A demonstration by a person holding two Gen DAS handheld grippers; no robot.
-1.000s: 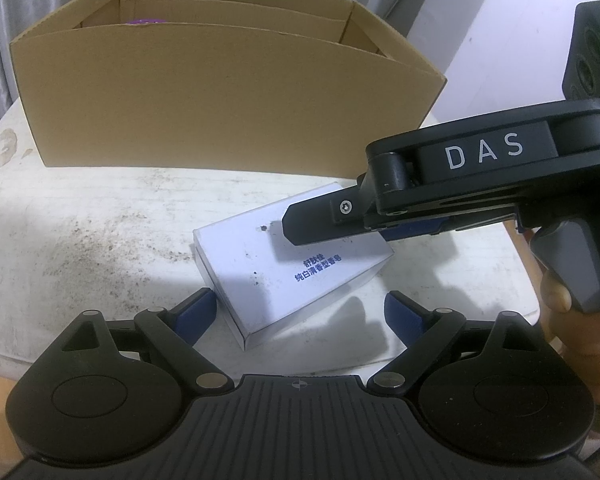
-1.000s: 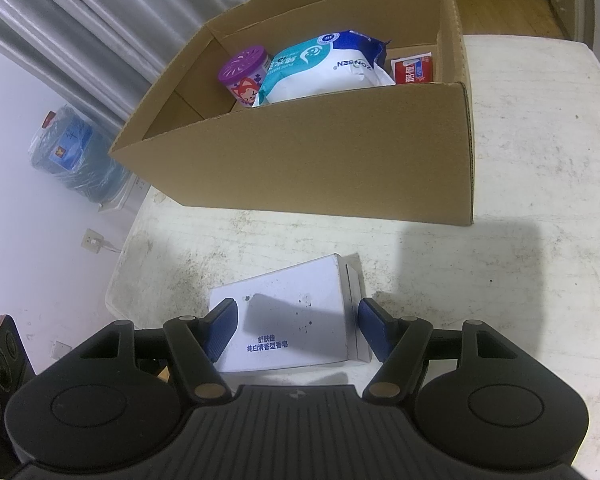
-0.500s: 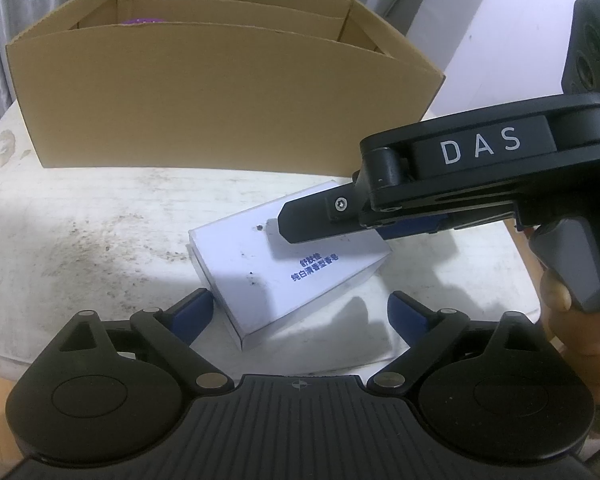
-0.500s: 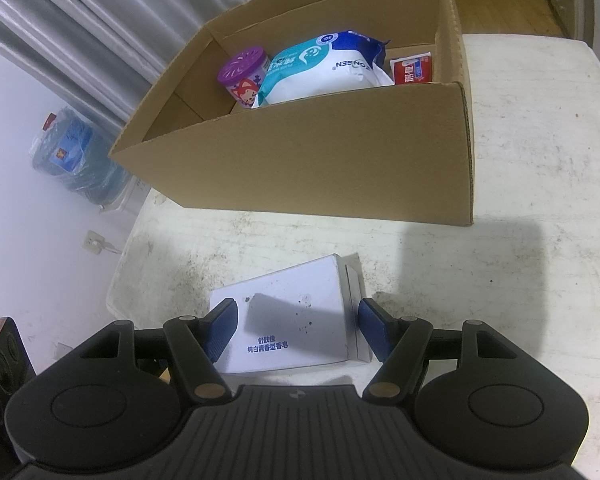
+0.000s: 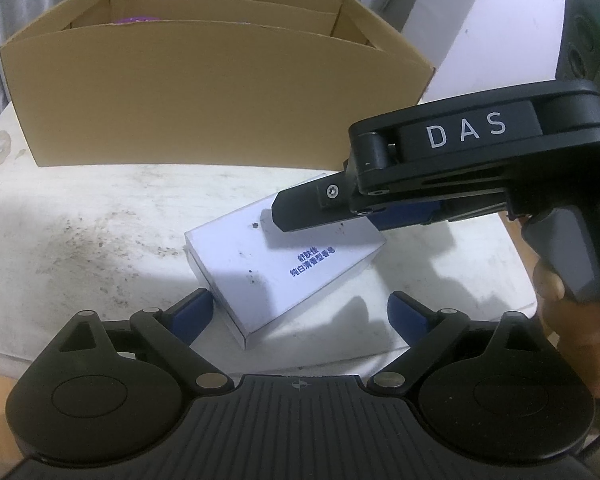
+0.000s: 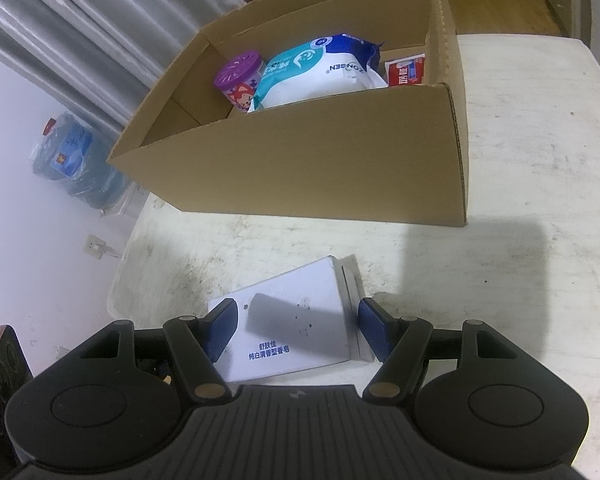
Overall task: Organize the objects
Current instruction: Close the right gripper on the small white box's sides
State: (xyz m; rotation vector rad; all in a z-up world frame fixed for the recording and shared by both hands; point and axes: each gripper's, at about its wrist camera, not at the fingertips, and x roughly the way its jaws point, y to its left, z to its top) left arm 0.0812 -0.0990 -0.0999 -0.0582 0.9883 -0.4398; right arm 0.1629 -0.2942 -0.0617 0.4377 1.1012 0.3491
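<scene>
Cardboard box [image 6: 308, 168] stands toward the counter's [image 6: 532, 152] far edge, holding a wipes pack [image 6: 320, 68], a purple jar [image 6: 238, 78] and a red packet [image 6: 406, 72]. Near the front edge lies the white soap carton [image 6: 296, 328], flat and skewed. It is probably light, stiff and smooth-sided, so grip across its narrow width. Right gripper [image 6: 296, 330] straddles it, fingers apart, seemingly not touching. Left gripper [image 5: 300, 312] hangs beside it, fingers apart too.
</scene>
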